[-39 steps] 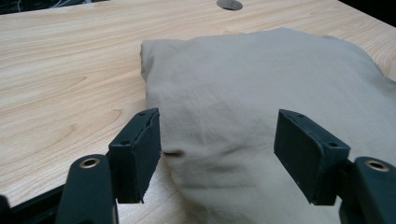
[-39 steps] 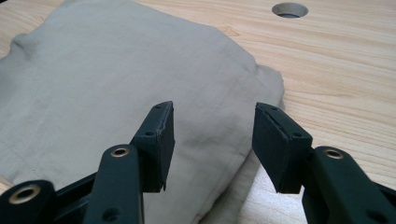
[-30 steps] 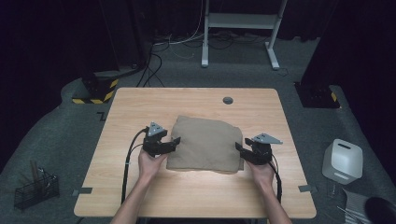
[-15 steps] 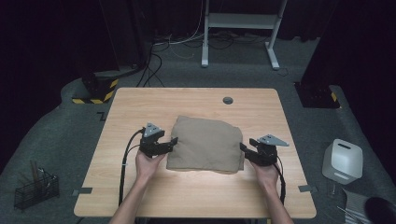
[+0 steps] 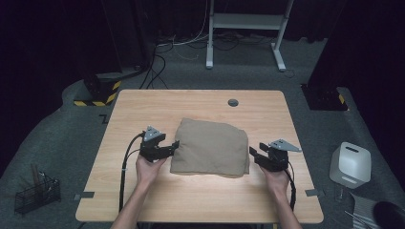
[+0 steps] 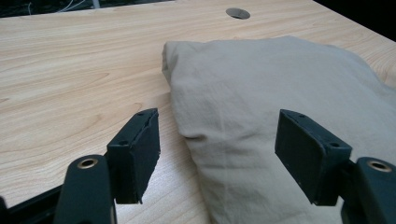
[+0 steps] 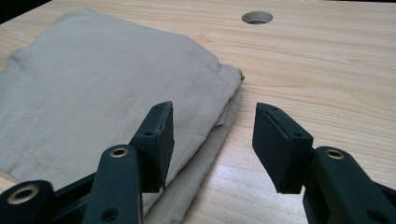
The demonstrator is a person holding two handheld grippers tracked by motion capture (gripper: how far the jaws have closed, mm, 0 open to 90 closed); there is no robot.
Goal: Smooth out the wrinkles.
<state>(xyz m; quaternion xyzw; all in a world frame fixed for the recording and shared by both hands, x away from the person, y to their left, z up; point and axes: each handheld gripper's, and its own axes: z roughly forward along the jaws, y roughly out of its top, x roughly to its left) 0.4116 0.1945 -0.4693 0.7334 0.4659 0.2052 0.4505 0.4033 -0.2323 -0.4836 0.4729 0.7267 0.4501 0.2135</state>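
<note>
2 claws now sit just off the folded beige cloth (image 5: 210, 148) in the middle of the light wooden table (image 5: 143, 107); the right claw (image 5: 255, 155) has drawn back slightly, left claw (image 5: 174, 144) barely shifted. Both gape empty, suggesting folding is finished.

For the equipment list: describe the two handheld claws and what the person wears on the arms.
Both the left claw and the right claw are black, each with two flat rectangular pads, brass-coloured rivets at the joints, a grey three-cornered plate on top and a black trailing cable. The forearms are bare, no sleeves showing.
</note>
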